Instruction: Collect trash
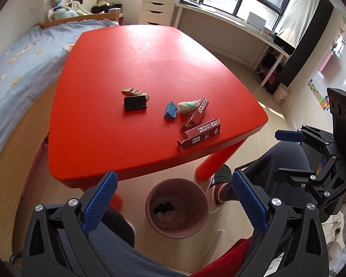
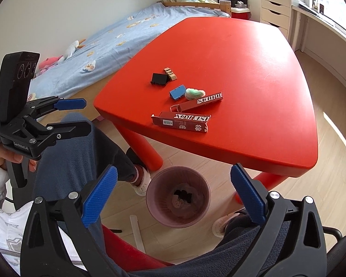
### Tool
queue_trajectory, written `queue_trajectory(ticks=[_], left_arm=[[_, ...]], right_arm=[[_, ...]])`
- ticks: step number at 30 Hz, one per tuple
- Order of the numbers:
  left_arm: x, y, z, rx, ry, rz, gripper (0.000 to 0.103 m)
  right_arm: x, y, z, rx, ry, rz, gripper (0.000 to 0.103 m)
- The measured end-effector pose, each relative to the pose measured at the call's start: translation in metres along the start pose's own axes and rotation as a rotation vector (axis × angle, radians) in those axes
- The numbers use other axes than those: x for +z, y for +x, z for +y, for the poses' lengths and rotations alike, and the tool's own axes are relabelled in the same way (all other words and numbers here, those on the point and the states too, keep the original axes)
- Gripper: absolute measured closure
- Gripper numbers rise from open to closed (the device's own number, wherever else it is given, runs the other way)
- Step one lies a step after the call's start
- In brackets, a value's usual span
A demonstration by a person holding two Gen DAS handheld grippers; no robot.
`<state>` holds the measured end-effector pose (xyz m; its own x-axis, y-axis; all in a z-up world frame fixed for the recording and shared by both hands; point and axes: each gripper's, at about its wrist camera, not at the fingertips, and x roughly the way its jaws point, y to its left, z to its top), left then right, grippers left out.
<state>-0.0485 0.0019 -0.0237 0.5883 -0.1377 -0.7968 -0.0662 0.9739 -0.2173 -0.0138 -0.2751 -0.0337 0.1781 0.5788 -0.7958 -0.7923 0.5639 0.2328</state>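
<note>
Both grippers hang open and empty over a pink waste bin (image 1: 176, 210) (image 2: 178, 196) on the floor, with dark scraps at its bottom. My left gripper (image 1: 174, 179) frames the bin between its blue pads; it also shows at the left of the right wrist view (image 2: 84, 115). My right gripper (image 2: 174, 170) frames the bin likewise and appears at the right of the left wrist view (image 1: 286, 155). On the red table (image 1: 138, 53) lie two red "SURPRISE BOX" cartons (image 1: 201, 131) (image 2: 182, 121), a blue piece (image 1: 170, 109), a green-white wad (image 1: 188, 106), a black box (image 1: 135, 103) and a tan scrap (image 1: 132, 91).
The table's red legs (image 2: 147, 147) stand right beside the bin. A person's knees in dark trousers (image 1: 279, 159) and shoes (image 2: 140, 180) flank it. A bed (image 1: 18, 60) lies to the left, with a white drawer unit (image 1: 158, 7) and desk by the window.
</note>
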Motion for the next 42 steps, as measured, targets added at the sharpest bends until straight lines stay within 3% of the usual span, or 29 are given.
queue_trajectory(ticks=[16, 25, 35, 42], left_arm=[[0.059, 0.017, 0.028, 0.052, -0.001, -0.033, 0.008], [0.086, 0.052, 0.044, 0.050, -0.031, 0.032, 0.008], [0.097, 0.104, 0.060, 0.095, -0.092, 0.129, 0.008], [0.097, 0.117, 0.056, 0.109, -0.092, 0.143, 0.009]], right_arm=[[0.082, 0.017, -0.012, -0.004, -0.136, -0.021, 0.005], [0.112, 0.058, -0.021, 0.011, -0.197, 0.063, 0.005], [0.122, 0.100, -0.027, 0.048, -0.248, 0.139, 0.005], [0.120, 0.115, -0.033, 0.058, -0.244, 0.165, 0.020]])
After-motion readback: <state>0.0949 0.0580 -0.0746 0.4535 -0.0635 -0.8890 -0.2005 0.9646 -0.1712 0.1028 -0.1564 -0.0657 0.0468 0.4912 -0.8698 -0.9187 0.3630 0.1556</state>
